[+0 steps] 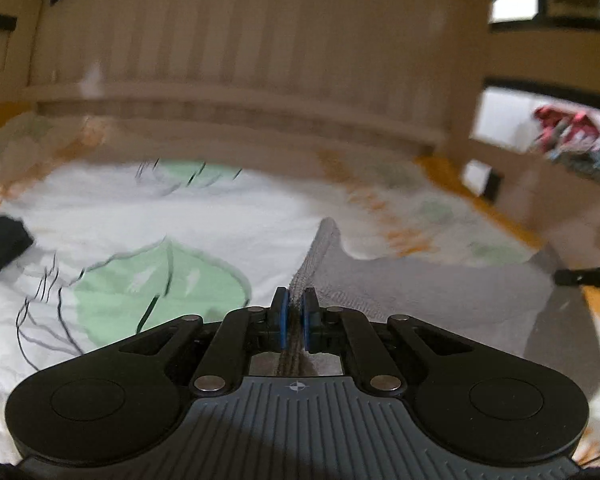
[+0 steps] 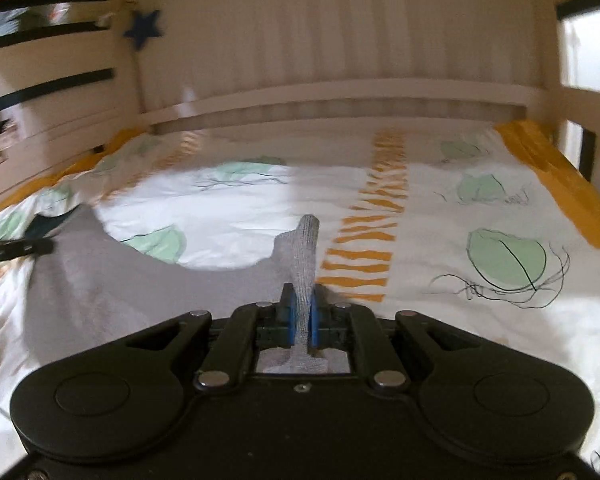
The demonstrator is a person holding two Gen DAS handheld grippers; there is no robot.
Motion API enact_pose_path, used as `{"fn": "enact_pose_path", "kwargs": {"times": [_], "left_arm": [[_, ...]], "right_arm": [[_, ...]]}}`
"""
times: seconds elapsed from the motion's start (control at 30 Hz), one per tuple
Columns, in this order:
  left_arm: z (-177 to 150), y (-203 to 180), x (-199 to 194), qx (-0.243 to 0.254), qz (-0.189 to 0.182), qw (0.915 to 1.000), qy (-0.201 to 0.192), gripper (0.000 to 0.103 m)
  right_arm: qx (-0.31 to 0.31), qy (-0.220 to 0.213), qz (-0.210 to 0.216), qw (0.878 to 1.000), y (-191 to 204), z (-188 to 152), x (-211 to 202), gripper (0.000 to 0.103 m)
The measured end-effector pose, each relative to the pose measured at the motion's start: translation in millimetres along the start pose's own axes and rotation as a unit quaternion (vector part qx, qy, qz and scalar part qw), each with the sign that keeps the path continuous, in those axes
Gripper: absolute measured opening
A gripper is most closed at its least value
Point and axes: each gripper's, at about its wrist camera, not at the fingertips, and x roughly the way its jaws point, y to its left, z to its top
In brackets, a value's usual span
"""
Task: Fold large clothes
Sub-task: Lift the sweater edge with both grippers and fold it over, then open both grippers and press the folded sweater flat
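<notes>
The left hand-held gripper (image 1: 294,300) has its two blue-padded fingers (image 1: 283,312) drawn close together, pinching a ribbed grey fabric edge. The right hand-held gripper (image 2: 303,300) is likewise clamped, blue pads (image 2: 314,312) pressed on grey cloth. Both point forward and level, each visible at the edge of the other's view.

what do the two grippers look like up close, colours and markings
Both match: the left gripper and right gripper have black bodies with two rounded lobes, each bearing a round disc, plus black link arms with silver rivets. The fingers carry blue pads. The left one's top plate is grey and ribbed with a small crosshair mark; the right one's is plain black. No sleeves or hands show.
</notes>
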Motion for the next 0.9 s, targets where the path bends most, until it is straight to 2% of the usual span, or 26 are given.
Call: {"fn": "enact_pose_path", "kwargs": {"times": [0.1,0.23,0.33,0.43,0.5,0.57,0.6,0.63,0.67,0.7,0.73,0.77,0.8,0.9], "left_arm": [[-13.7,10.3,40.8,-0.022,0.018,0.9979,0.057,0.007],[-34.3,19.4,81.7,-0.057,0.026,0.9902,0.124,0.010],[-42.0,22.7,84.4,-0.056,0.024,0.9903,0.125,0.013],[-41.1,27.6,87.6,-0.063,0.016,0.9896,0.129,0.016],[-44.2,35.1,86.1,-0.080,0.008,0.9882,0.131,0.018],[-44.6,40.6,83.7,-0.098,-0.002,0.9866,0.130,0.024],[-44.0,43.1,82.3,-0.112,-0.012,0.9851,0.130,0.030],[-43.7,44.3,83.1,-0.125,-0.022,0.9834,0.130,0.044],[-42.7,46.2,81.6,-0.141,-0.036,0.9806,0.131,0.064],[-40.5,46.3,79.8,-0.155,-0.047,0.9782,0.130,0.074],[-37.7,44.3,73.6,-0.161,-0.050,0.9778,0.125,0.090],[-35.1,40.8,67.2,-0.157,-0.047,0.9792,0.119,0.096],[-31.7,35.0,57.7,-0.144,-0.044,0.9819,0.114,0.099],[-27.7,18.5,32.8,-0.109,-0.040,0.9866,0.115,0.101]], "right_arm": [[0.027,0.041,-0.009,0.999,-14.0,-8.5,45.4,0.013],[0.029,0.090,-0.030,0.995,-24.2,-31.8,86.1,0.014],[0.019,0.107,-0.039,0.993,-26.7,-47.1,95.8,0.016],[0.031,0.101,-0.042,0.993,-31.6,-57.4,95.0,0.016],[0.049,0.096,-0.042,0.993,-35.2,-60.0,93.9,0.027],[0.063,0.093,-0.041,0.993,-37.9,-61.0,92.3,0.031],[0.066,0.092,-0.041,0.993,-38.6,-60.3,91.7,0.038],[0.069,0.091,-0.041,0.993,-38.8,-57.6,91.8,0.043],[0.073,0.091,-0.041,0.992,-39.1,-56.2,90.6,0.052],[0.079,0.090,-0.045,0.992,-40.4,-53.9,88.6,0.061],[0.089,0.087,-0.049,0.991,-42.3,-51.4,84.1,0.067],[0.103,0.076,-0.049,0.990,-45.0,-48.8,76.0,0.084],[0.117,0.063,-0.044,0.990,-47.5,-46.9,67.1,0.088],[0.158,0.032,-0.034,0.986,-52.5,-43.9,34.4,0.089]]}}
